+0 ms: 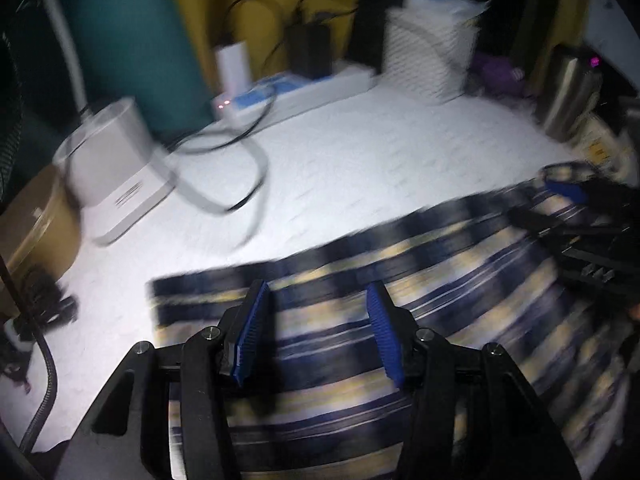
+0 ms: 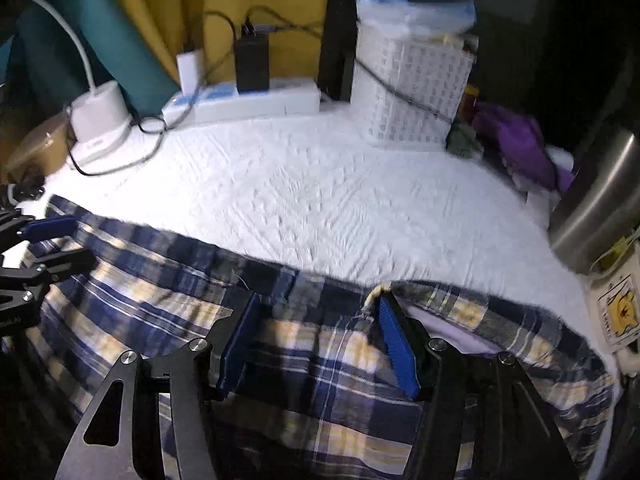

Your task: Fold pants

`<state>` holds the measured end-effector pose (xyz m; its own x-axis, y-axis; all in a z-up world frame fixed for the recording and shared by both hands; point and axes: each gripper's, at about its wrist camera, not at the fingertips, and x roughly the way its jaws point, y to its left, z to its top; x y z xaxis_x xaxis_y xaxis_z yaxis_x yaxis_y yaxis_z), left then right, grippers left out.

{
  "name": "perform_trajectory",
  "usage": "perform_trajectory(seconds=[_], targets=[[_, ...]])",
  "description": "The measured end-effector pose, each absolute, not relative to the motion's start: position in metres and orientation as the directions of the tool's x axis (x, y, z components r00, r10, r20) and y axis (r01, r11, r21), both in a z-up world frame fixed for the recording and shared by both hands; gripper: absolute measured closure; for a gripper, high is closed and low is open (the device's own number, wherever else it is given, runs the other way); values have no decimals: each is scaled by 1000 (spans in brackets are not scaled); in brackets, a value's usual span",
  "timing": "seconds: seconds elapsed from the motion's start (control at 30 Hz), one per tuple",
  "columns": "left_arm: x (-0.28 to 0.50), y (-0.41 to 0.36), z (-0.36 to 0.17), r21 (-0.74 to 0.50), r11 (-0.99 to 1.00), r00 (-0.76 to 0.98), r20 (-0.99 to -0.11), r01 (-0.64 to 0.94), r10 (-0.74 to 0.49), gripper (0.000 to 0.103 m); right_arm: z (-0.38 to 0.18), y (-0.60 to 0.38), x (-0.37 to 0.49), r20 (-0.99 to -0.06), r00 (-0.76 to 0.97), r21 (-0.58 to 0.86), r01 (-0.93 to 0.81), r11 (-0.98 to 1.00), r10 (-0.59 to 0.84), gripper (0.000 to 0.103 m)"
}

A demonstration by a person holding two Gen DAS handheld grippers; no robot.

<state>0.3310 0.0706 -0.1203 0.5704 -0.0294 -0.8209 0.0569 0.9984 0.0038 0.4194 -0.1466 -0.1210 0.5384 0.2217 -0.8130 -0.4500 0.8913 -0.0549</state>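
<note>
The plaid pants (image 2: pixel 320 360), checked in blue, yellow and white, lie spread on the white quilted cover (image 2: pixel 320 192); their far edge runs across both views. In the right wrist view my right gripper (image 2: pixel 319 298) hangs over the waistband edge, its blue pads (image 2: pixel 396 344) apart with only flat cloth under them. The left gripper (image 2: pixel 48 228) shows at the pants' left end. In the blurred left wrist view my left gripper (image 1: pixel 317 286) is open above the pants (image 1: pixel 400 280), near their left corner. The right gripper (image 1: pixel 568 188) shows at far right.
Along the back stand a white lamp base (image 2: pixel 98 120) with loose cables (image 1: pixel 240 168), a power strip (image 2: pixel 248 100) with chargers, and a white basket (image 2: pixel 408 96). A purple cloth (image 2: pixel 520 140) and a steel bottle (image 2: pixel 596 200) sit at right, a cardboard box (image 1: pixel 36 216) at left.
</note>
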Motion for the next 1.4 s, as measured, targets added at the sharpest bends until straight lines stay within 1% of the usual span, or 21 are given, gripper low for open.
perform_trajectory(seconds=[0.1, 0.2, 0.37, 0.5, 0.63, 0.9, 1.17, 1.4], targets=[[325, 81, -115, 0, 1000, 578, -816, 18, -10, 52, -110, -148, 411, -802, 558, -70, -441, 895, 212, 41], [310, 85, -101, -24, 1000, 607, -795, 10, -25, 52, -95, -150, 392, -782, 579, -74, -453, 888, 230, 41], [276, 70, -80, -52, 997, 640, -764, 60, -78, 52, -82, -146, 358, -773, 572, -68, -505, 860, 275, 41], [245, 46, -74, -94, 988, 642, -752, 120, -150, 52, -87, -142, 330, -785, 543, -61, -546, 835, 298, 41], [217, 24, -78, -117, 980, 627, -755, 159, -192, 52, -99, -143, 306, -804, 514, -53, -562, 826, 299, 41], [183, 3, -97, -159, 972, 592, -772, 170, -230, 52, -121, -169, 274, -828, 493, -49, -542, 839, 269, 41], [163, -12, -113, -122, 974, 565, -798, 192, -211, 52, -122, -189, 254, -813, 517, -45, -516, 855, 269, 41], [143, -12, -117, -107, 980, 580, -793, 166, -185, 52, -123, -203, 241, -806, 526, -35, -502, 864, 273, 38]])
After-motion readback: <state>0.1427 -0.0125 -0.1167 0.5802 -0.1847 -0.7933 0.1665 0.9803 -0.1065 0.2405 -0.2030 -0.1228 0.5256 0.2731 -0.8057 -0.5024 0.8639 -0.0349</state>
